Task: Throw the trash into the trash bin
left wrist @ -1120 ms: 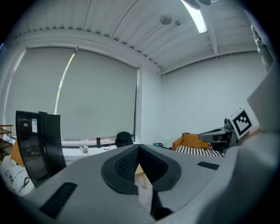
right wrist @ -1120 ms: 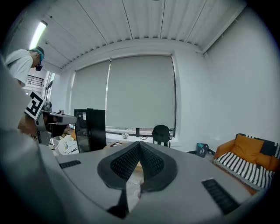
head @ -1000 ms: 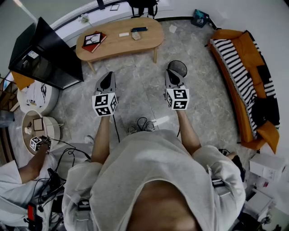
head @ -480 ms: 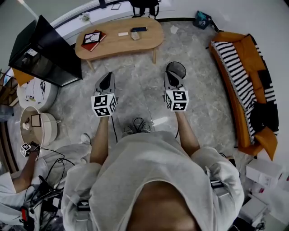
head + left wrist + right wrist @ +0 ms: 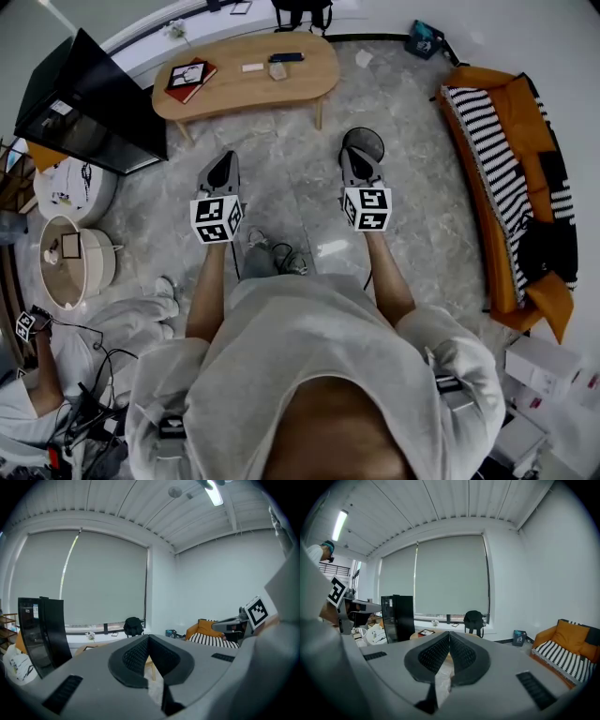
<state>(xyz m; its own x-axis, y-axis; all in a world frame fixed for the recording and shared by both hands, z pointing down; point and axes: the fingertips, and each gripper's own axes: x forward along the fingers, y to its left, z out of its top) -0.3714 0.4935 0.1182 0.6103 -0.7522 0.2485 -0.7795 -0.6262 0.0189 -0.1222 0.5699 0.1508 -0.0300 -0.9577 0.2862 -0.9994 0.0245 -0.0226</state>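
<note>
The left gripper (image 5: 223, 159) and right gripper (image 5: 357, 156) are held out forward, side by side. Both tilt slightly down, jaws pressed together

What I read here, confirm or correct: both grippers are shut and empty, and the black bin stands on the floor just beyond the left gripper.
One slip: the black bin stands on the floor just beyond the right gripper, not the left gripper, as the head view shows. Both grippers are shut and empty, as you said.
</note>
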